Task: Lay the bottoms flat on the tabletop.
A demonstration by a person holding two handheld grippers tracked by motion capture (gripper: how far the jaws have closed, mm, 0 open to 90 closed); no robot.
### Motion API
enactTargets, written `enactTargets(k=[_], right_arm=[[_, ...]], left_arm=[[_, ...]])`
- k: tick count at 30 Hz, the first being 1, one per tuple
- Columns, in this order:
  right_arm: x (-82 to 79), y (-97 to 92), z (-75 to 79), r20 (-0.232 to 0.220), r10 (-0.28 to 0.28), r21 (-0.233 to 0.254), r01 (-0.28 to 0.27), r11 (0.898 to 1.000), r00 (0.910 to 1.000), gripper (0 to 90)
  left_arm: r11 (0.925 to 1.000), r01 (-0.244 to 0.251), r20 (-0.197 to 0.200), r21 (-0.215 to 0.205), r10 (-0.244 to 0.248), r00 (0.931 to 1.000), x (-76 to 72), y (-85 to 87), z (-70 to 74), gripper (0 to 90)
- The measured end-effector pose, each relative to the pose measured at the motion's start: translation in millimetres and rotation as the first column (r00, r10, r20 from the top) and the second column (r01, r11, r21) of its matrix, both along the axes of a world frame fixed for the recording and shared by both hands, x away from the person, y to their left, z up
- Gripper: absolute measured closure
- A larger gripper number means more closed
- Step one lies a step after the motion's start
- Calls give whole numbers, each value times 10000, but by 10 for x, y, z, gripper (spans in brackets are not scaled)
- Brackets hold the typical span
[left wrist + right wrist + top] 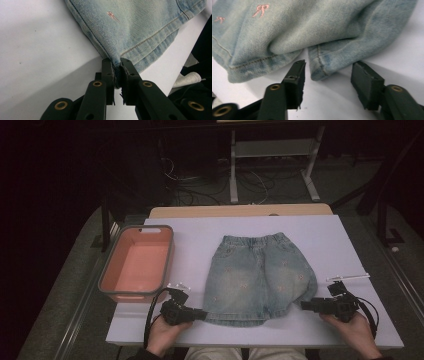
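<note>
A pair of small light-blue denim shorts [257, 275] with pink bow embroidery lies flat on the white table, waistband away from me. My left gripper [204, 314] is at the shorts' near left hem corner. In the left gripper view that gripper [117, 67] is shut on the corner of the shorts [135, 25]. My right gripper [303, 305] is at the near right leg hem. In the right gripper view its jaws [328, 72] stand apart around a folded hem corner of the shorts [322, 67], with neither pad touching the cloth.
A pink bin [170, 255] with a grey rim stands at the table's left. A thin white stick [348, 277] lies just beyond my right hand. The table's front edge [260, 340] is close under both hands. Cables and a desk frame are on the floor behind.
</note>
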State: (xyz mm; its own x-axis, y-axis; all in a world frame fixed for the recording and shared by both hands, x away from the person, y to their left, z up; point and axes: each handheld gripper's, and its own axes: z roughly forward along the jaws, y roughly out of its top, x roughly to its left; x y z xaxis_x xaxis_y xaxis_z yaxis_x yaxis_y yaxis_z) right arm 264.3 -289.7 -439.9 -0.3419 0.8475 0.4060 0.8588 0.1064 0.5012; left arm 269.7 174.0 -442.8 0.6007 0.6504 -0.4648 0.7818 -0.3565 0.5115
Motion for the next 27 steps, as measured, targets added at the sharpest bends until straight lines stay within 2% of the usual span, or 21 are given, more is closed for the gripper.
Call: enactTargets(k=[4, 8, 11, 14, 18, 22, 27], right_arm=[[49, 27, -25, -217, -227, 431, 236, 9988, 9995, 570], [82, 54, -44, -283, -366, 437, 378, 9983, 9989, 680], [104, 54, -56, -329, -262, 435, 276, 9987, 9991, 771], [111, 18, -20, -444, 34, 791, 2, 9969, 9990, 807], [33, -137, 138, -49, 134, 1484, -125, 9889, 9999, 811], [-66, -323, 255, 398, 173, 1935, -247, 9808, 9991, 812], [-124, -571, 355, 863, -331, 2735, 82, 9618, 9957, 814]], left_arm=[[10000, 19, -9, -32, -19, 10000, 6, -6, -4, 821], [10000, 35, -51, -32, -35, 10000, 13, -9, -6, 821], [10000, 25, -68, -53, -26, 10000, 20, -12, -8, 822], [10000, -3, 74, -33, 4, 10000, 20, -16, 4, 829], [9993, -120, 309, -356, 131, 9994, 31, 13, 57, 834], [9953, -428, 562, -872, 478, 9973, 18, 106, 139, 835], [9914, -636, 768, -1147, 726, 9944, 13, 188, 192, 835]])
